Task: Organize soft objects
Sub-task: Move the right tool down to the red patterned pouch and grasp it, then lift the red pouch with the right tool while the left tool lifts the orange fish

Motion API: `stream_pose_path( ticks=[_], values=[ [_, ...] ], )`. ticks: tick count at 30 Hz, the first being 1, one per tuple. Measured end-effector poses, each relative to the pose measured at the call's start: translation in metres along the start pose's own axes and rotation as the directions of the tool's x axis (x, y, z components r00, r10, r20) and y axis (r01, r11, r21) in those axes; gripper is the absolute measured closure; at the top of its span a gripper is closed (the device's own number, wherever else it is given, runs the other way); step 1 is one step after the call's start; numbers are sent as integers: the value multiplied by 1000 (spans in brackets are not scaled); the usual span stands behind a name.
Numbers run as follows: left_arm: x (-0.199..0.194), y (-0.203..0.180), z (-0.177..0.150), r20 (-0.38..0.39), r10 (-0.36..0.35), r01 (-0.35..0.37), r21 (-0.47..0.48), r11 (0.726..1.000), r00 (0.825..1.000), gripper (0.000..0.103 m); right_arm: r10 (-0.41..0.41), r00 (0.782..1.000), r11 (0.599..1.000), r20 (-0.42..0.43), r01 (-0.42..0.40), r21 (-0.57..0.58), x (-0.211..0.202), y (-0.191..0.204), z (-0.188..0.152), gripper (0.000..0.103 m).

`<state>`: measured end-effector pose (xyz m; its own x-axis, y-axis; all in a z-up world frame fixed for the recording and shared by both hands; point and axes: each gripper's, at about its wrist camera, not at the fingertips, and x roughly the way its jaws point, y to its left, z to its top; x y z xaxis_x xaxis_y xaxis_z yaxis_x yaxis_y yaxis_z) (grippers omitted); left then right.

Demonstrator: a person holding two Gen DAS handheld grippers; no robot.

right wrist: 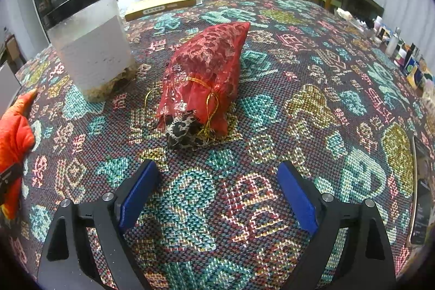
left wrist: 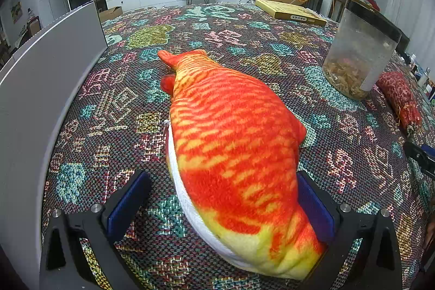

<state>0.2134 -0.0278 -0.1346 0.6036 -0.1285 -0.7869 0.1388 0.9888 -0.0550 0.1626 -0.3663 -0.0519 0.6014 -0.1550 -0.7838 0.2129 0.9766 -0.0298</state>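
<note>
Plush fish (left wrist: 233,148), one of it, orange-striped with a white belly, fills the centre of the left wrist view between the left tongs (left wrist: 220,204), which stand wide: the right pad touches its flank, the left pad stands clear. To its right stands one frosted plastic jar (left wrist: 359,50). Only the right wrist view shows the one red mesh pouch (right wrist: 204,78) whole at centre, gold-corded, beyond the wide, empty right tongs (right wrist: 217,197) over the woven tablecloth (right wrist: 312,105).

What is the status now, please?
Left gripper open around fish toy, one pad touching. Right gripper open, empty, short of red pouch. Jar beside pouch, not blocking.
</note>
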Motion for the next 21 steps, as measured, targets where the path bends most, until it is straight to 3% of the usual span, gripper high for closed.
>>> stream_pose_path(
  ticks=[12, 16, 17, 19, 21],
  values=[
    [0, 0, 0, -1, 0, 0, 0, 1000, 1000, 0, 22, 1000, 1000, 9, -22, 9, -2, -1, -4, 10],
    [0, -1, 0, 0, 1, -1, -1, 1000, 1000, 0, 67, 998, 998, 6, -67, 3, -5, -5, -5, 10],
    [0, -1, 1, -1, 4, -4, 3, 1000, 1000, 0, 94, 995, 996, -30, -94, -3, -6, -8, -2, 10],
    [1, -1, 3, -22, 4, -4, -2, 1000, 1000, 0, 123, 989, 992, -83, -120, 34, -10, -14, 9, 12],
    [0, 3, 9, -102, -27, 29, 20, 999, 994, 0, 141, 988, 986, -56, -135, 97, -22, -20, 27, 12]
  ],
)
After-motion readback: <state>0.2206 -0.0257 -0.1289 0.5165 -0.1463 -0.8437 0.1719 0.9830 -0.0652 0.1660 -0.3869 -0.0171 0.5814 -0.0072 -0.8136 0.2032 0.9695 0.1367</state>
